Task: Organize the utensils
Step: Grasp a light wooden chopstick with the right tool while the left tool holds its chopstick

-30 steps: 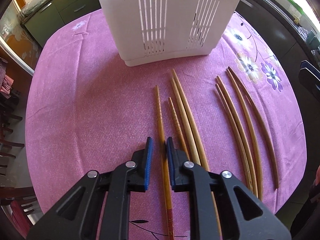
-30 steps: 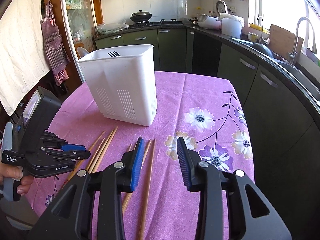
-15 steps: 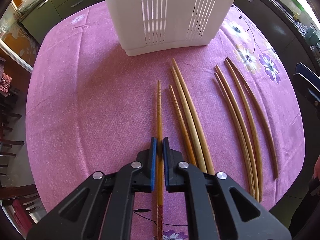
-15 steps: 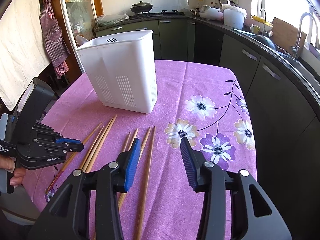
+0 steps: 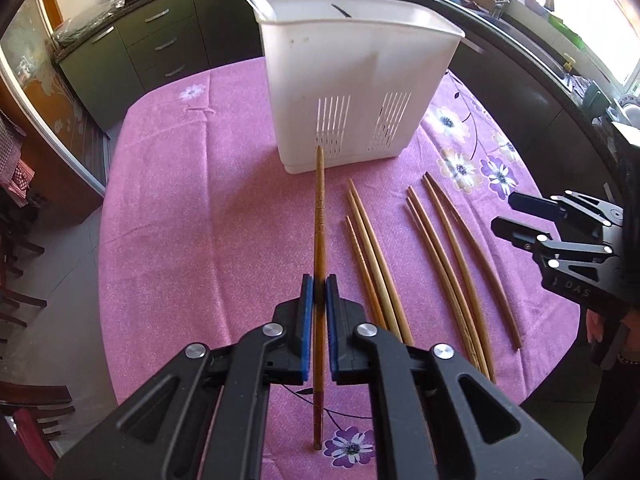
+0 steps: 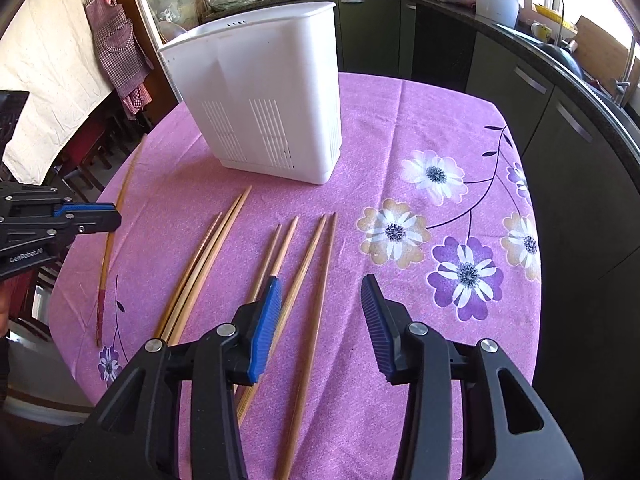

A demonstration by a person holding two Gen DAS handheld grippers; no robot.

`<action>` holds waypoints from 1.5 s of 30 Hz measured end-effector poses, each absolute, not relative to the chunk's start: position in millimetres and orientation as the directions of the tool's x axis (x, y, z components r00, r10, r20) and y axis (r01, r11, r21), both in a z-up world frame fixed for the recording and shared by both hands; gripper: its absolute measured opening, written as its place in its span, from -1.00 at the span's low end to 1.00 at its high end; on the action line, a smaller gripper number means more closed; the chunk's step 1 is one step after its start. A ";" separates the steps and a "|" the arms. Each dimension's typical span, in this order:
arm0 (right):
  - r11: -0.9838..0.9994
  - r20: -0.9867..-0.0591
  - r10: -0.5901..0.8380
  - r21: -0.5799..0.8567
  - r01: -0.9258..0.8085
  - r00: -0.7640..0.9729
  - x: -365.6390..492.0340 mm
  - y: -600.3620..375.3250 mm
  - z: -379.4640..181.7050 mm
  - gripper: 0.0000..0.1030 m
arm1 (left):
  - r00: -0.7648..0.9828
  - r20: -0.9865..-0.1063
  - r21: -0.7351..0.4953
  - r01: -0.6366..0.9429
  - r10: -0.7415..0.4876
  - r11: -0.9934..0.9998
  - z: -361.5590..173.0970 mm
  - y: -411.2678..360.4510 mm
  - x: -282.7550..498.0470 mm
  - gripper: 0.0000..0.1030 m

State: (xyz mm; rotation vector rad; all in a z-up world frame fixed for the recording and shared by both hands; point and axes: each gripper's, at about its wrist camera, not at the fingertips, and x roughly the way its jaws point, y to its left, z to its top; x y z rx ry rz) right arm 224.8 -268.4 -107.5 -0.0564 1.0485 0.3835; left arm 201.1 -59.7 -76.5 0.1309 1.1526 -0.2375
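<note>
The left gripper (image 5: 316,292) is clenched on one dark wooden chopstick (image 5: 319,216), slim and ringed with fine grooves, its blue ribbed pads pinching it near the middle, clear of the table; "GenRobot.AI" is printed on that gripper's black body in the right wrist view. The right gripper (image 6: 320,308) hovers with its jaws apart and just now widening, nothing pressed between them, above the rightmost pale chopsticks (image 6: 308,276); its body reads "DAS". Three more chopsticks (image 5: 372,256) lie loose alongside on the pink flowered tablecloth (image 5: 192,208). Beyond them stands a white plastic holder (image 5: 356,80), smooth-walled, slotted low down, a metal spoon (image 5: 256,0) poking from it; dark cabinets (image 6: 532,92) ring the table.
</note>
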 end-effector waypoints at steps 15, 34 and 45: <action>0.928 -0.943 0.189 0.080 -0.364 0.275 256.8 -248.3 -141.7 -0.53 | 0.488 -0.861 -0.006 0.277 -0.146 0.961 -41.5 -52.6 169.6 -0.88; 0.932 -0.939 0.142 0.020 -0.361 0.313 254.0 -226.5 -137.7 -0.84 | 0.506 -0.848 -0.014 0.276 -0.158 0.961 -38.3 -43.8 162.3 -0.88; 0.927 -0.765 0.278 0.055 -0.370 0.581 190.4 -253.6 -31.3 -0.87 | 0.523 -0.839 -0.011 0.265 -0.153 0.964 -32.1 -37.5 157.4 -0.88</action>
